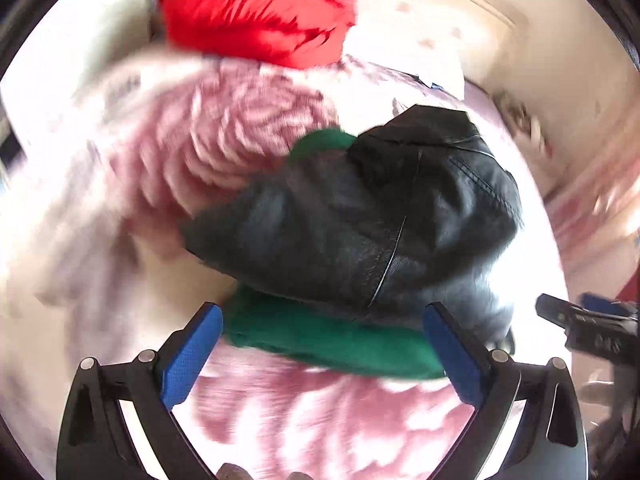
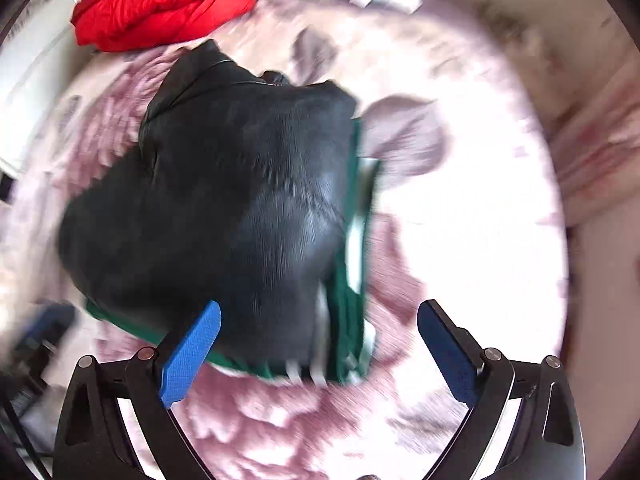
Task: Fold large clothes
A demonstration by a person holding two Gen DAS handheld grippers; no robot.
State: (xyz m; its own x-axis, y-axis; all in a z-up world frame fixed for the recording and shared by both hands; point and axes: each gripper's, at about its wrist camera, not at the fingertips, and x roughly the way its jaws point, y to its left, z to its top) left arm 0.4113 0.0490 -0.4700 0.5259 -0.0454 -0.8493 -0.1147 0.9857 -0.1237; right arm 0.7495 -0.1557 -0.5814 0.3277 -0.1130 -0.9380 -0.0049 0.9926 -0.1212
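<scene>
A black leather jacket (image 1: 360,216), folded into a compact bundle with its stitched seams and collar edge uppermost, lies on top of a folded green garment (image 1: 332,340); the green cloth shows along the near edge of the bundle and again as a small patch behind it in the left wrist view. In the right wrist view the black leather jacket (image 2: 224,216) covers most of the green garment (image 2: 348,320), whose stacked layers, edged in white, project along the bundle's right side and along its near edge. Both pieces rest on a bed cover (image 1: 248,136) printed with large pink and mauve flowers on a pale ground. A red padded garment (image 1: 260,8) lies bunched on the far side of the cover, well apart from the black bundle; it appears at upper left in the right wrist view (image 2: 164,0). The left gripper (image 1: 326,334) hangs over the near edge of the bundle with its blue-padded fingers (image 1: 192,354) spread wide and nothing between them; whether the tips touch the cloth cannot be told. The right gripper (image 2: 320,332) is likewise spread wide and empty, its left pad over the near corner of the jacket, its right pad over bare bed cover (image 2: 460,240). Part of the right gripper (image 1: 588,330) shows at the right edge of the left wrist view, beside the bundle. Both views are blurred, so fine detail of the fabrics is uncertain.
</scene>
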